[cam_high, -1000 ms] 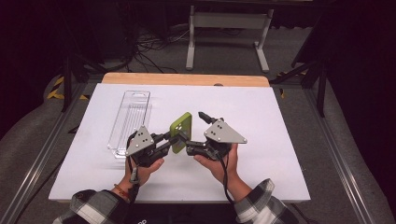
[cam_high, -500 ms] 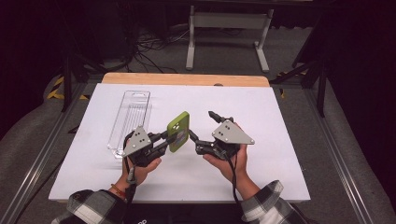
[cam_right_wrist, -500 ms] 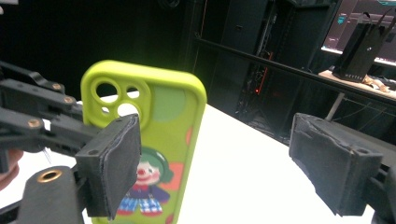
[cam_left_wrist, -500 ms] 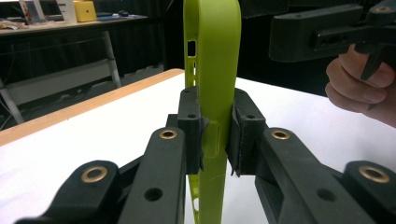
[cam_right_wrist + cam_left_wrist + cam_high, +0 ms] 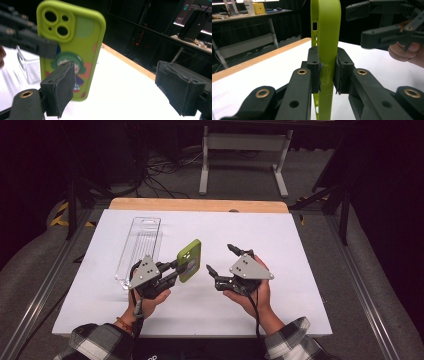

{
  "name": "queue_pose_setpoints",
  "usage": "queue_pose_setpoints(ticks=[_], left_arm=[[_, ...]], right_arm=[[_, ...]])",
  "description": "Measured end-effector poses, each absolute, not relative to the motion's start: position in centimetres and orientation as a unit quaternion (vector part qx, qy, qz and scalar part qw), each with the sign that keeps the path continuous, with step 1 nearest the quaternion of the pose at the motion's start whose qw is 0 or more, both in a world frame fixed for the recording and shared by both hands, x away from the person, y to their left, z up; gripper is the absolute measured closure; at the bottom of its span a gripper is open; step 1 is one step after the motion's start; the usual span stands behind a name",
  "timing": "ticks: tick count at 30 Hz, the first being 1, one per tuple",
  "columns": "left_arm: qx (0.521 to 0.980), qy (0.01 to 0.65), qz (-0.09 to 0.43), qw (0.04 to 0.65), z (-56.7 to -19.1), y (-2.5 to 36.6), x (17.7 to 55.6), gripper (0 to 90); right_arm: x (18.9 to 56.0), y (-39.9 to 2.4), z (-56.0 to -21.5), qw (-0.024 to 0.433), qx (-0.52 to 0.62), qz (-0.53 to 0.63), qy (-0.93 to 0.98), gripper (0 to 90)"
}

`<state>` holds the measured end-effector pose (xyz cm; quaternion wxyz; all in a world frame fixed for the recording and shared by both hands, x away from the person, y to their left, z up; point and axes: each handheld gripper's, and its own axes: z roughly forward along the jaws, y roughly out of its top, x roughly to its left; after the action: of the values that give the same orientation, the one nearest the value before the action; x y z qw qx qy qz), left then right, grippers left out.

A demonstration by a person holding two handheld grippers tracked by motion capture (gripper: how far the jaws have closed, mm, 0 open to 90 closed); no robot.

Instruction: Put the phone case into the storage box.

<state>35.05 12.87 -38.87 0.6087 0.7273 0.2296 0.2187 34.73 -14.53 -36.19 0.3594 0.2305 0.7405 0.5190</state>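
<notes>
A lime-green phone case [image 5: 190,260] is held on edge above the white table, with my left gripper [image 5: 181,265] shut on its lower part. In the left gripper view both pads squeeze the case [image 5: 325,30] from either side. The right gripper view faces the back of the case [image 5: 72,45], with its camera cutouts and a cartoon print. My right gripper [image 5: 220,258] hovers a short way to the right of the case, open, with nothing between its pads [image 5: 61,87].
A clear plastic tray [image 5: 139,247] lies on the white table [image 5: 300,245] just behind the left hand. The table's wooden far edge [image 5: 200,205] borders a dark floor with cables and a metal stand [image 5: 245,142].
My right gripper has drawn back to the right, away from the case, and the gap between them has widened. The left gripper and the case have stayed in place.
</notes>
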Motion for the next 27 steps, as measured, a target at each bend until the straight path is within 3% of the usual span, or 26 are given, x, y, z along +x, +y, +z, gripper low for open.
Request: queue_pose_setpoints(ticks=[27], left_arm=[[0.729,0.22,0.232,0.605,-38.2,13.8,35.1,77.7]], right_arm=[[33.7,-17.7,-38.4,0.359,0.229,0.496,0.756,16.5]])
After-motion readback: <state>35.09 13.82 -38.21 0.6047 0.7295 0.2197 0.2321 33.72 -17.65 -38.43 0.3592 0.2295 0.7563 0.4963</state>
